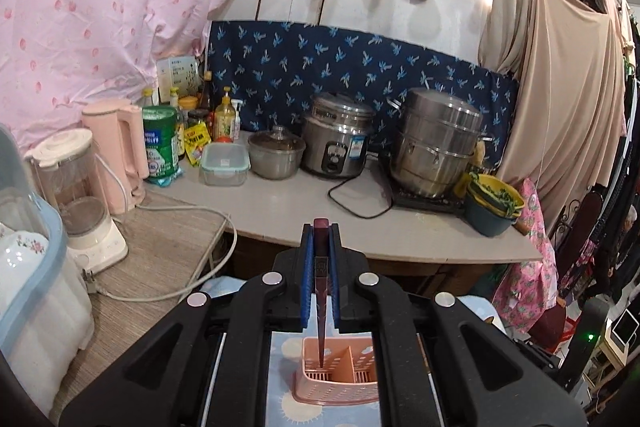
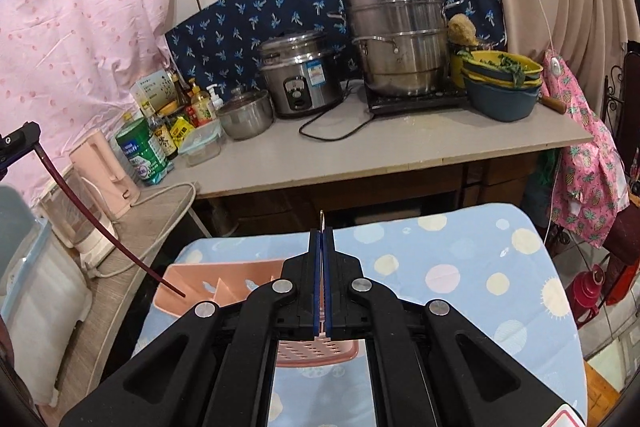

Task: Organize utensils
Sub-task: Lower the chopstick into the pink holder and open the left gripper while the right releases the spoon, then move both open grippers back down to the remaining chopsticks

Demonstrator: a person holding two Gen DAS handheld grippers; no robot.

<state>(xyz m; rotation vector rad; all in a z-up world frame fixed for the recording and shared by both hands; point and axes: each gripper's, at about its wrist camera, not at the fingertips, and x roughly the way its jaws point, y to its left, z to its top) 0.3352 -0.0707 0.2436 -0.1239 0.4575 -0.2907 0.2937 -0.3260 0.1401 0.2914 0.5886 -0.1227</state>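
My left gripper is shut on a dark red chopstick that hangs down with its tip inside the left compartment of a pink perforated utensil basket. In the right wrist view the same chopstick slants from the left gripper down into the pink basket. My right gripper is shut on a thin metal utensil whose tip pokes out past the pads, above the basket's right side. The rest of that utensil is hidden.
The basket stands on a blue polka-dot tablecloth. Behind is a counter with a rice cooker, steamer pot, stacked bowls, bottles, a pink kettle and a blender. A dish box is at left.
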